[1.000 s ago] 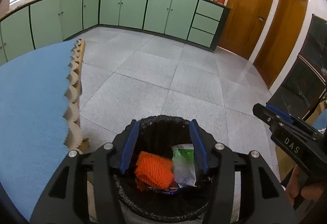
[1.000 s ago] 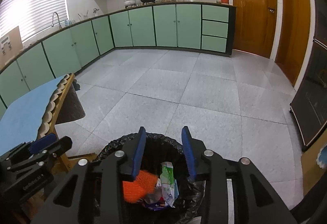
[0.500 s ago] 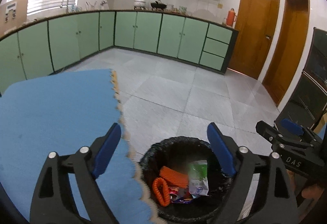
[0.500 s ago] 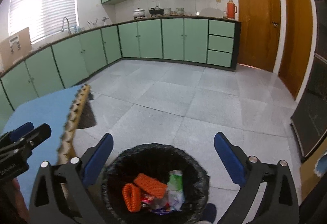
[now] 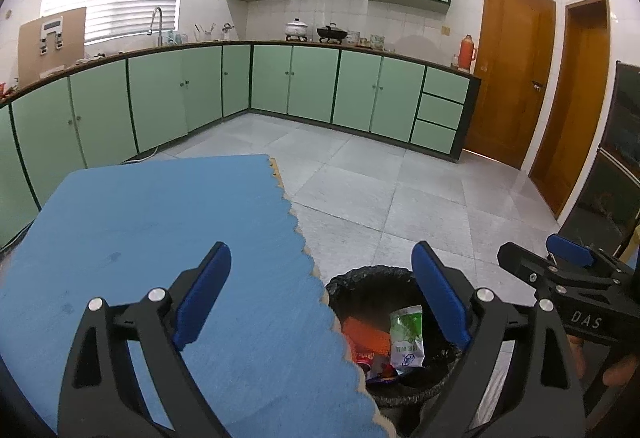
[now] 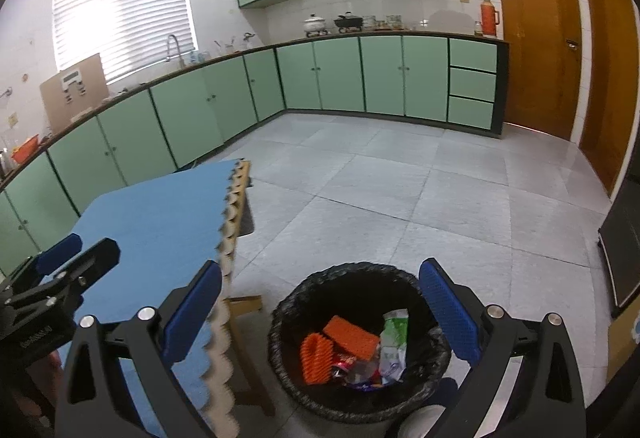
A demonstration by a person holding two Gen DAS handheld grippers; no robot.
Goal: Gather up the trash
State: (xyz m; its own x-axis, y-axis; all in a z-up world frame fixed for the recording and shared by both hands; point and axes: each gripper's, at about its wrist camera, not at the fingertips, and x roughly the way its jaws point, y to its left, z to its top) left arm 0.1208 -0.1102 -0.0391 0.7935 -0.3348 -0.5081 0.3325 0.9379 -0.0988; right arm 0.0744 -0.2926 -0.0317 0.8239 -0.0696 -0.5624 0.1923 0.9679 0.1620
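Trash bin (image 6: 352, 342): round, lined with a crinkled black plastic bag, standing on the grey tiled floor (image 6: 420, 198) just beside the blue surface (image 5: 152, 238).

Contents, all lying in the bottom of the bin: one orange ribbed piece standing on edge (image 6: 316, 358); one flat orange block with a dimpled face (image 6: 351, 332) leaning beside it; one crumpled green-and-white wrapper (image 6: 394, 346), glossy, upright against the right wall; small shiny red and purple scraps (image 6: 352, 370) underneath (too small to tell apart).

Blue surface: matte foam-like top, scalloped tan edge facing the bin.

Left gripper (image 5: 320, 298): black frame, blue textured fingers (image 5: 204, 294) spread wide and empty. Its jaws have just been opening, and nothing lies between them. It hovers above the edge of the blue surface and the bin, clear of both.

Right gripper (image 6: 320, 314): same build, blue ribbed fingers (image 6: 448, 314) splayed as wide as they go, released, touching nothing. It hangs above the bin's mouth, with the trash showing in the gap far below.

Background: pale green cabinets (image 5: 312, 86), wooden doors (image 6: 532, 34).
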